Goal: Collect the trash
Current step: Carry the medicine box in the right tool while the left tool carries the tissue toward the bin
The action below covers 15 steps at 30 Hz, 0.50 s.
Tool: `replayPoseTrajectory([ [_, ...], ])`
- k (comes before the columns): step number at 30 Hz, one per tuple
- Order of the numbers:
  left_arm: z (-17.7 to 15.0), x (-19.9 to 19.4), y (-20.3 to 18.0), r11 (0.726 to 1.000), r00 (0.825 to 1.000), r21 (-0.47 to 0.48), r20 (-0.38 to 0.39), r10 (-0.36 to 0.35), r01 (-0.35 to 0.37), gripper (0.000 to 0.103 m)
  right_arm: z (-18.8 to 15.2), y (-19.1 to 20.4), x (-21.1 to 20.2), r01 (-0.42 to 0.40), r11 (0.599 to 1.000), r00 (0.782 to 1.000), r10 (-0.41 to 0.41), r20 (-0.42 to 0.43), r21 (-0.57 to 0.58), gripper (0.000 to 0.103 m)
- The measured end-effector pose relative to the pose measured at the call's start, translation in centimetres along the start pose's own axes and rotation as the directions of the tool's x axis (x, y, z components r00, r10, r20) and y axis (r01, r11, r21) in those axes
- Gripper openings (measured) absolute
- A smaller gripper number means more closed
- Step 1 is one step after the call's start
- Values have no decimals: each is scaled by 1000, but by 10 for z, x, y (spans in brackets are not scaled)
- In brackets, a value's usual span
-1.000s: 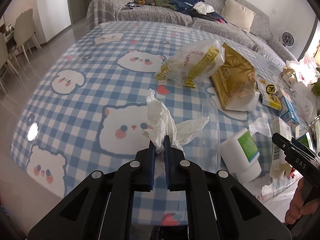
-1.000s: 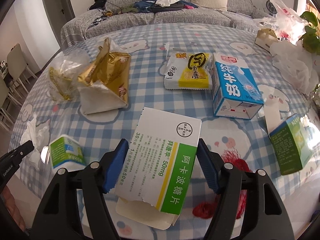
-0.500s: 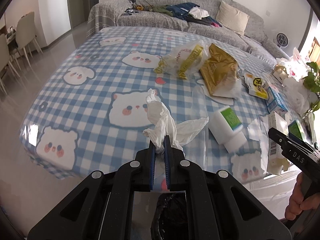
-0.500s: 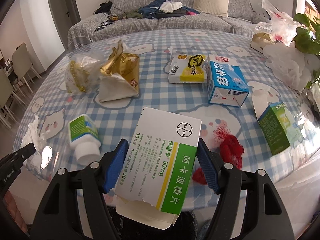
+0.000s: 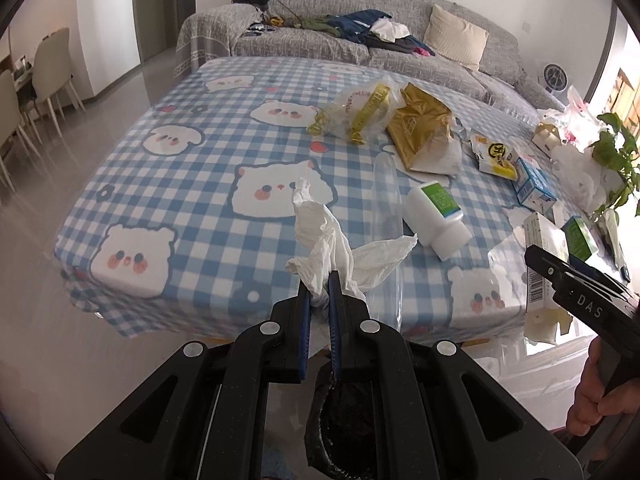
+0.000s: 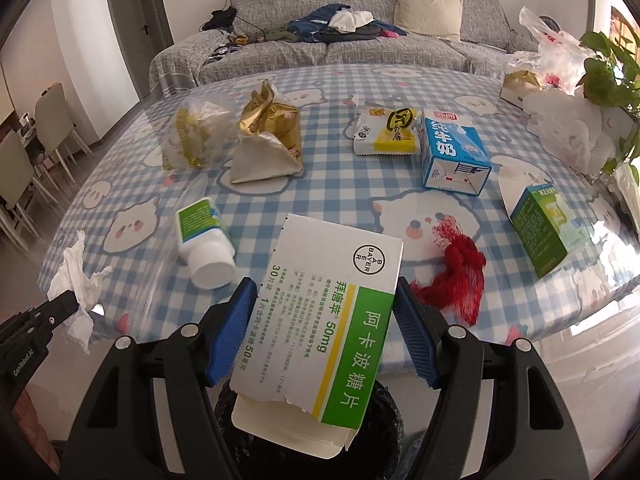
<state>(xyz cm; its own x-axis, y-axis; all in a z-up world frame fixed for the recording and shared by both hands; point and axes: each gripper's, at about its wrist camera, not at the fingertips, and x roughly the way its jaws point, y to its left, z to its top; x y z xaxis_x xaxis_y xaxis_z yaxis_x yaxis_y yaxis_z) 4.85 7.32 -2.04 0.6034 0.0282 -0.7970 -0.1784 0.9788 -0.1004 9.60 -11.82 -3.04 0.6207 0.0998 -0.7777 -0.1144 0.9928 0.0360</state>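
Tissue [image 5: 324,236] pinched in your left gripper [image 5: 319,304], jaws all but closed on its stem. Box [image 6: 320,312] clamped across its width in your right gripper [image 6: 324,320], jaws well apart, pads on both side walls.

A second ago both loads hung over the table [image 5: 192,184]; now the table edge has slid away ahead and both sit out past it, above the bin [image 6: 304,460], whose black liner shows dark directly under each gripper. So the carry looks done and the drop is next.

Left on the table: bottle [image 6: 204,240], gold bag [image 6: 268,140], clear bag [image 6: 196,136], snack pack [image 6: 386,130], milk carton [image 6: 454,152], green box [image 6: 544,232], red scrap [image 6: 460,276]. Plenty yet to collect.
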Motion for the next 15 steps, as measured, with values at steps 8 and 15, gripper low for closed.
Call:
replayPoseTrajectory([
  [8,-22,-16,3,1000,1000,-6,6,-9,9,7,-19,10,-18,-9,1000,1000,9,13,-13,66],
  [15,-42,-22,1,1000,1000,-8,5,-10,10,7,-37,10,-27,-27,1000,1000,28,11,-11,66],
])
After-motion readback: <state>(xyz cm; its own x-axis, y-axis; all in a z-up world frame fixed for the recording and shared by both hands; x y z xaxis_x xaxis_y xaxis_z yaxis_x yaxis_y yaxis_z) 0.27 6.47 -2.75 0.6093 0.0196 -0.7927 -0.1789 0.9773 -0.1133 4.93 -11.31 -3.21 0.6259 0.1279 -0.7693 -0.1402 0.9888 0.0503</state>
